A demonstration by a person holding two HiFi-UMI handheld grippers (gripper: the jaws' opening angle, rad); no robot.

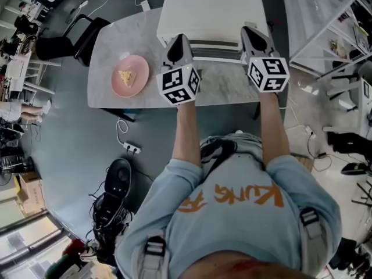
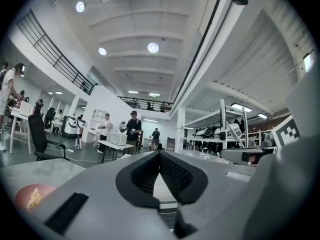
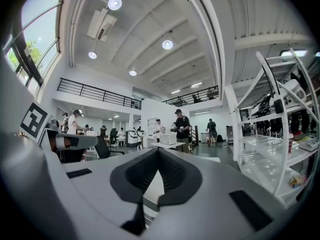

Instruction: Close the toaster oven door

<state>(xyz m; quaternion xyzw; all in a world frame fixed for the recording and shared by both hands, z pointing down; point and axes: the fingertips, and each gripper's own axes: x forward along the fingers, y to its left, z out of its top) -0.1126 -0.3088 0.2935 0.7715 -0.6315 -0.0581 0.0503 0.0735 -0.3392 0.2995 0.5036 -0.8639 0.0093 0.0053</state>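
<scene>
The white toaster oven [image 1: 212, 13] stands at the far middle of the marble table [image 1: 110, 45]. Its front, a band with dark lines [image 1: 215, 50], faces me; I cannot tell how the door stands. My left gripper [image 1: 179, 39] points at the left end of that front, my right gripper [image 1: 251, 32] at the right end. Both are shut with nothing between the pads. In the left gripper view the left gripper [image 2: 160, 155] has its jaws together. The right gripper [image 3: 158, 151] looks the same in its own view.
A pink plate [image 1: 130, 75] with a piece of toast lies on the table left of the left gripper and shows as the plate [image 2: 30, 198] low at the left. A black chair [image 1: 75, 36] stands beyond the table's left end. A white rack [image 1: 331, 34] is at the right, a power strip [image 1: 132, 149] on the floor.
</scene>
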